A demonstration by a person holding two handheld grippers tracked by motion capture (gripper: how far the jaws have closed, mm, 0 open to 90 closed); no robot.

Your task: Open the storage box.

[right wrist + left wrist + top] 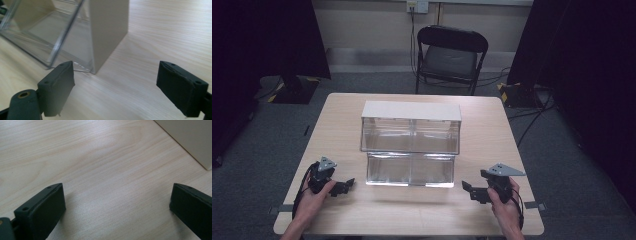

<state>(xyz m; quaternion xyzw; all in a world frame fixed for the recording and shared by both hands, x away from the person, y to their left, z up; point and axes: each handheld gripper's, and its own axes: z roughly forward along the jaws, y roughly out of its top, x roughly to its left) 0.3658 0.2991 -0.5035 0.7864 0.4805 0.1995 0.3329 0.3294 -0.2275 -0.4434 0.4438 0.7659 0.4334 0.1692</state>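
Surface point(492, 210): pale wood, bare along the near edge and both sides.
Organizer point(411, 145): clear two-tier box, mid-surface, between the grippers.
Left gripper point(343, 187): jaws spread, holding nothing, near front-left edge.
Right gripper point(473, 190): jaws spread, holding nothing, just off the organizer's corner.
Chair point(449, 57): beyond the far edge.

Each black tool point(343, 186) carries a grey triangular plate and a trailing cable.
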